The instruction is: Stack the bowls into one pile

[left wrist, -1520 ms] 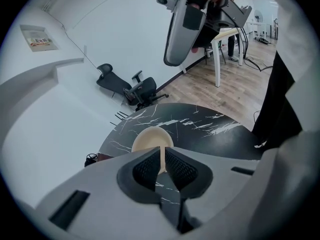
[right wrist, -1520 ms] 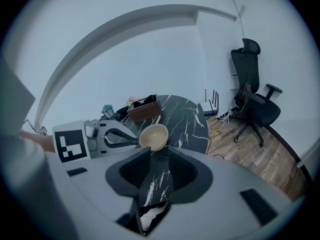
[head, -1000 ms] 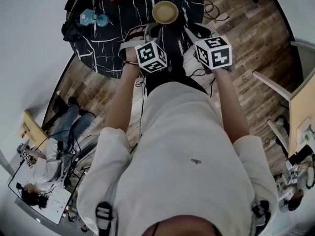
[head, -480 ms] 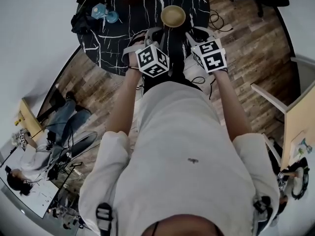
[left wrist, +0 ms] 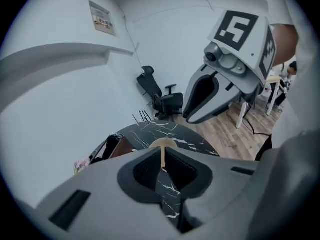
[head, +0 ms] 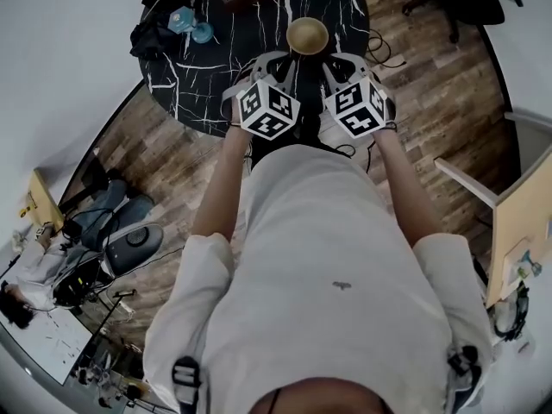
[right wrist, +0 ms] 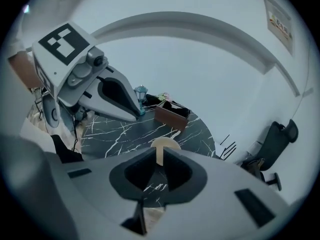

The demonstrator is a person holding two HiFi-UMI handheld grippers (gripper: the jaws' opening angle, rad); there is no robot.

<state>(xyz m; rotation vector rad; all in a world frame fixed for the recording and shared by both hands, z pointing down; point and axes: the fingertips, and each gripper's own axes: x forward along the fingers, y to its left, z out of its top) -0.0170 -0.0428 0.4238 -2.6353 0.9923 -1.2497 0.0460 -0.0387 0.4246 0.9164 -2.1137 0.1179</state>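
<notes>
You are not looking at any word, number or brand that can be read. The white cube (head: pixel 267 109) on your left gripper (head: pixel 274 60) and the white cube (head: pixel 355 106) on your right gripper (head: pixel 345 60) are showing only black-and-white square markers: blocky patterns, no letters or digits. The gripper views are showing the same kind of markers and nothing legible. A small paper notice (left wrist: pixel 102 18) is hanging on the pale wall, also showing in the right gripper view (right wrist: pixel 279 21); its coloured print is coming out too small and blurred for you to read.
</notes>
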